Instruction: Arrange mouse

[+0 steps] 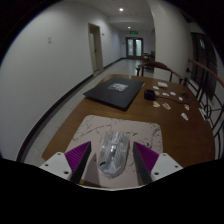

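Between the two fingers of the gripper sits the mouse, a pale, glossy, partly see-through shell with its long axis pointing away from the camera. The purple pads flank it left and right, and each side seems close to the shell, but I cannot tell whether both pads actually press on it or whether a sliver of gap remains, so whether it is held is left open. Under the mouse and just ahead of the fingertips lies a light patterned mouse mat, itself resting on a wooden table. Beyond the fingers, further along the table, lies a flat dark board, and beyond and to the right of it some small white scraps are scattered; a corridor with a door runs on past the table's far end. As for handling, the mouse looks light and rigid, so it should need only modest squeeze, yet its smooth curved plastic is likely slippery and could squirt forward out of the pads if pinched near the tapering nose. The safest hold is probably across the flanks at the widest middle part, low on the sides, keeping clear of the buttons and wheel on top, which a hard grip might click or strain.
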Demonstrator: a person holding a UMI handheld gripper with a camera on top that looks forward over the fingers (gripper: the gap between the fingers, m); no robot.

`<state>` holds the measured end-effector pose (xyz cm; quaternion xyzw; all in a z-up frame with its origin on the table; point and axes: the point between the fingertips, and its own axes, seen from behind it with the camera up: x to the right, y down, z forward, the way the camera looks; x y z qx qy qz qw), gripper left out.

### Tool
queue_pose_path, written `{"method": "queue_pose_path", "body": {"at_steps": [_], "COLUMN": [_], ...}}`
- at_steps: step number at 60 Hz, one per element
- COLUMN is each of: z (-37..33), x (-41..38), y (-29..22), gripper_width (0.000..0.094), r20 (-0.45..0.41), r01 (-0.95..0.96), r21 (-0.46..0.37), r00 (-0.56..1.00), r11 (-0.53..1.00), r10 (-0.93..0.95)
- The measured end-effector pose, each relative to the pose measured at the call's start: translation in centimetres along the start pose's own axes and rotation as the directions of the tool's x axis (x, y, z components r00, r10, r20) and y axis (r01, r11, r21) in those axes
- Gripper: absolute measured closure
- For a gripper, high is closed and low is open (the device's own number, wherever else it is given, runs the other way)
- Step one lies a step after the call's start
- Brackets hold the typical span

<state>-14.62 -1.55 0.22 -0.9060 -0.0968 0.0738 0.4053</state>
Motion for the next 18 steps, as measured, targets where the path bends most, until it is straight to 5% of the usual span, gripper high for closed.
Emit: {"method": "queue_pose_path", "body": {"at_steps": [18], "z": [-12.1], "x": [6.9], "y": [2.0], "gripper_width": [0.0094], "r20": [0.085], "r01": [0.039], "r21": [0.064], "r00": [0.995], "r11": [0.997], "r10": [-0.044]}}
